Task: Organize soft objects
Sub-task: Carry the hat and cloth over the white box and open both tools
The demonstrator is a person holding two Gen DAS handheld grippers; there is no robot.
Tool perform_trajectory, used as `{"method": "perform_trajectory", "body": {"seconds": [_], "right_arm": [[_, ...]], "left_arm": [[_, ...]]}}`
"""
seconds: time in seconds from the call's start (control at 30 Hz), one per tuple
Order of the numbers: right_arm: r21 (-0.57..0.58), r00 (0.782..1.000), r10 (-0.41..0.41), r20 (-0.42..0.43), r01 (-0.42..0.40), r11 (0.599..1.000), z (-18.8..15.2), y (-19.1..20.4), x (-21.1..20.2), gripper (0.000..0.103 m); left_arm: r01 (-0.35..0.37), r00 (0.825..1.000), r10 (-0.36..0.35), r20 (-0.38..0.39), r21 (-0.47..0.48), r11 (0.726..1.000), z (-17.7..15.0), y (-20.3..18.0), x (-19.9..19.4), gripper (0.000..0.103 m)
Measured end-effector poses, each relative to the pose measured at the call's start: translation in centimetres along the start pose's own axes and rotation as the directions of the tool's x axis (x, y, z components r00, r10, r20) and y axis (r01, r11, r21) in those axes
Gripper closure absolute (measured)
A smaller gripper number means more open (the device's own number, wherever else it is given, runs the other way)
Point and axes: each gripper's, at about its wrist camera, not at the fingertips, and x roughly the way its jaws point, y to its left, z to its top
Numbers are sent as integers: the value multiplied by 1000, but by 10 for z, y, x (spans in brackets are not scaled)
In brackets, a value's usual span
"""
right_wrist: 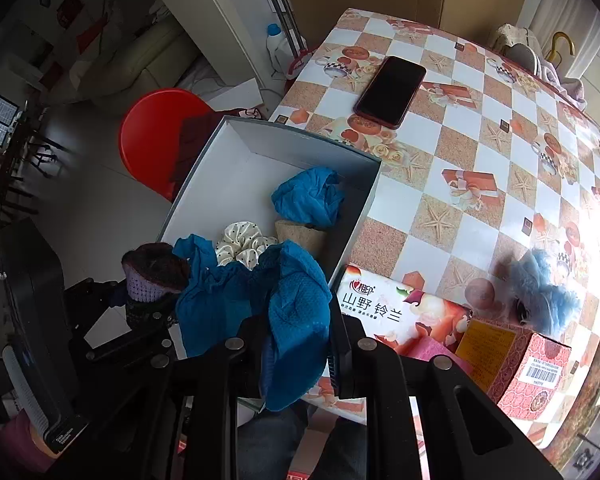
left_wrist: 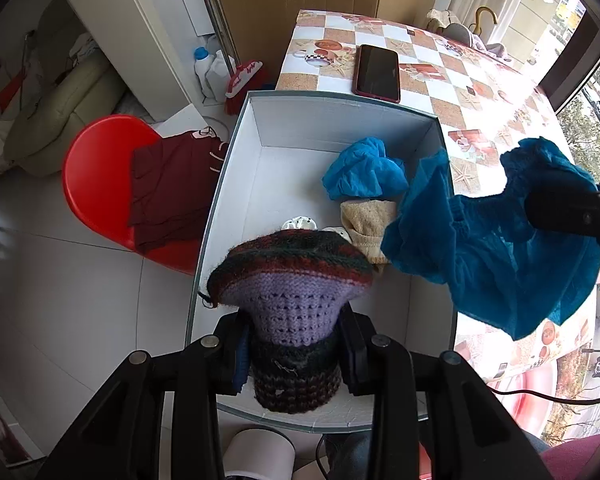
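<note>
Left gripper (left_wrist: 294,354) points steeply down over the near end of the white box (left_wrist: 340,120); its fingers (left_wrist: 356,356) are clamped on a knitted hat (left_wrist: 292,280), gripping the dark striped cuff. The lilac middle and the dark red-green top flare out just beyond the fingertips, hanging above the box floor.

Right gripper (right_wrist: 296,344) also points down; its fingers (right_wrist: 342,344) are closed tight on a blue shoe cover (right_wrist: 292,300), thin crinkly fabric bunched between them and spilling out ahead of the fingers and toward the left gripper. It hangs over the box's near right rim, beside the hat.

Inside the box, beyond both sets of fingers: a second crumpled blue shoe cover (left_wrist: 362,172) near the far right wall, a beige cloth (left_wrist: 366,224) just in front of it, and a cream polka-dot scrunchie (right_wrist: 242,246) just past the right fingers, partly hidden by the held shoe cover.

The box sits at the left edge of the checkered bench (right_wrist: 480,160). Far ahead of the fingers lies a black phone (right_wrist: 392,90). Right of the right fingers: a tissue pack (right_wrist: 384,308), a red patterned carton (right_wrist: 528,372), and a fluffy blue item (right_wrist: 548,292), too blurred to identify. Left of the box, a red chair (left_wrist: 96,184) carries folded maroon cloth (left_wrist: 172,188).
</note>
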Motion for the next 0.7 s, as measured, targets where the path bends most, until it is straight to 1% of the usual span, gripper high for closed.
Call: {"method": "perform_trajectory", "body": {"seconds": [0.2, 0.43, 0.63, 0.7], "right_arm": [[-31, 1000, -16, -27, 15, 999, 7, 10, 11, 81], [-75, 996, -9, -86, 2, 997, -2, 26, 33, 81], [-96, 993, 0, -119, -12, 995, -7, 36, 44, 81], [-94, 992, 4, -122, -15, 995, -8, 36, 45, 75]], "left_arm": [[-3, 999, 4, -36, 14, 1000, -6, -1, 9, 64], [-7, 995, 8, -94, 8, 1000, -18, 4, 24, 63], [-11, 993, 11, -114, 0, 1000, -23, 7, 28, 60], [-9, 993, 9, -118, -3, 1000, -22, 7, 30, 56]]}}
